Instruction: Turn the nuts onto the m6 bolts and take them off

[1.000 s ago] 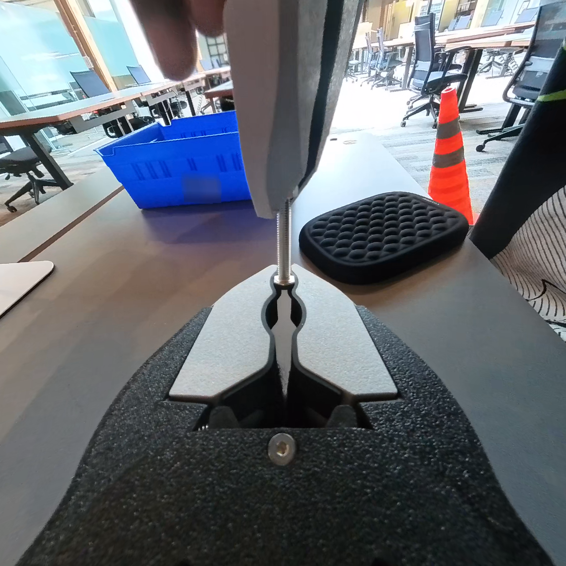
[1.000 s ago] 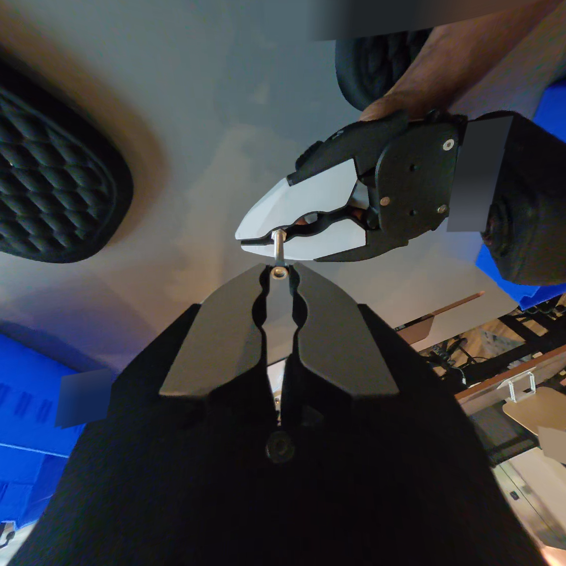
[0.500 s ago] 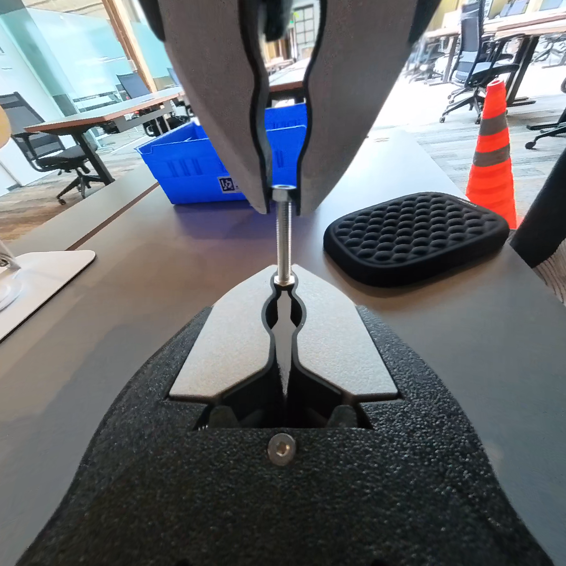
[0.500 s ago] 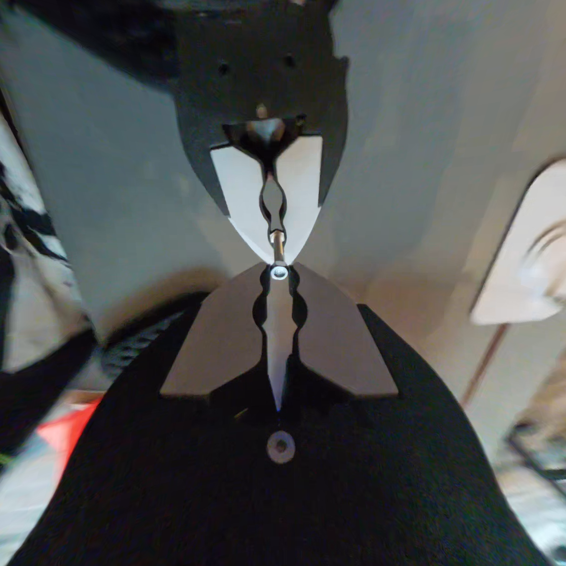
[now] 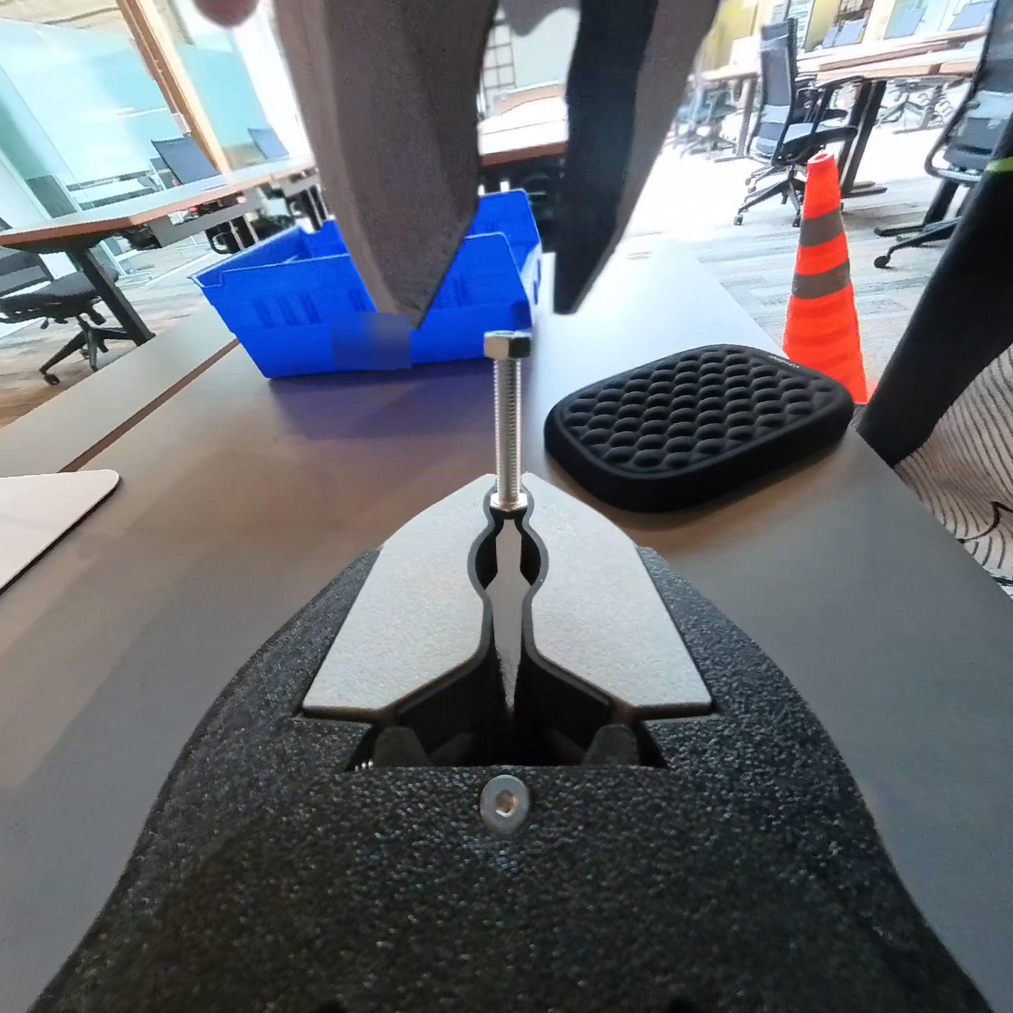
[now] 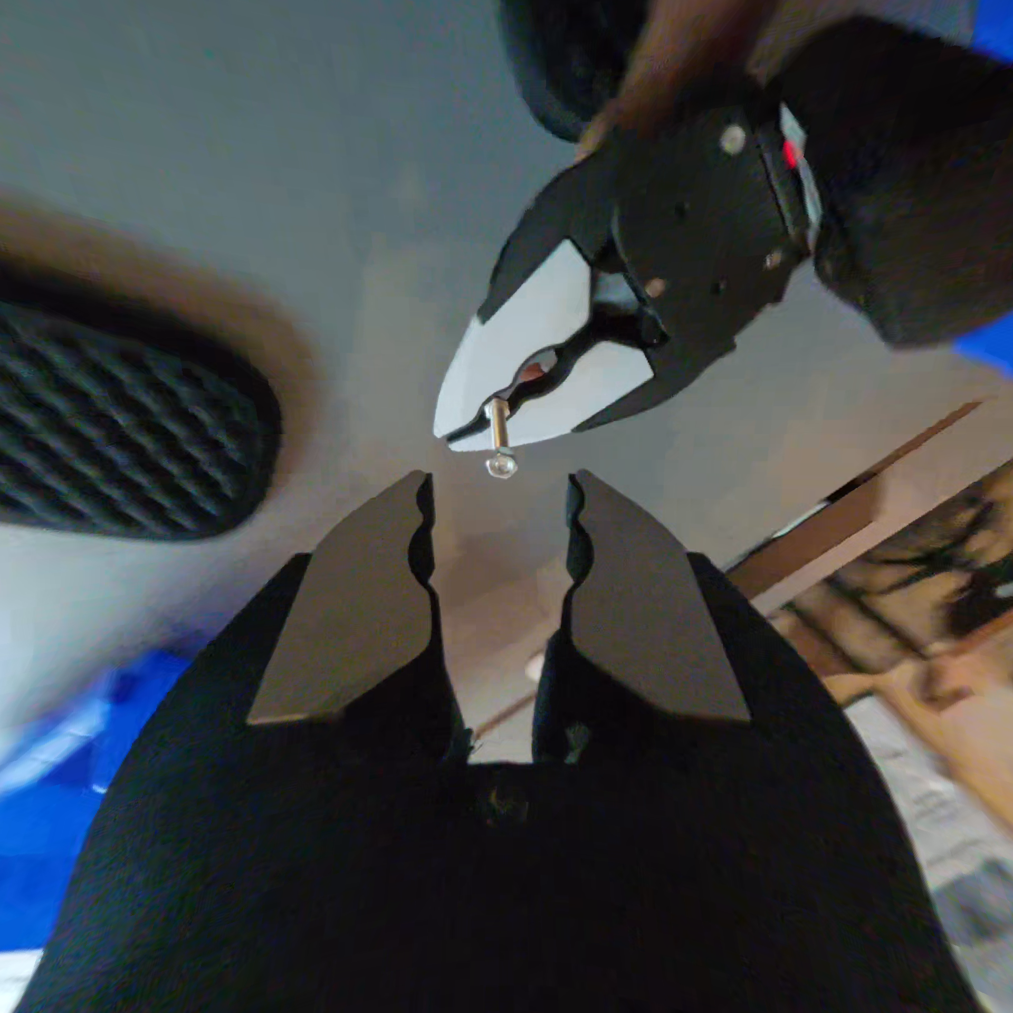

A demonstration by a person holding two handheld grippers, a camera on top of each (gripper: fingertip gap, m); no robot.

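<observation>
Steel bolt upright at frame centre, pinched at base by left gripper; nut on top, just below spread right gripper, untouched.

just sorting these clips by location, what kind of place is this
Most likely an open-plan office. The left wrist view shows rows of long desks with wheeled office chairs and glass partitions behind the work table. An orange traffic cone stands on the floor.
</observation>
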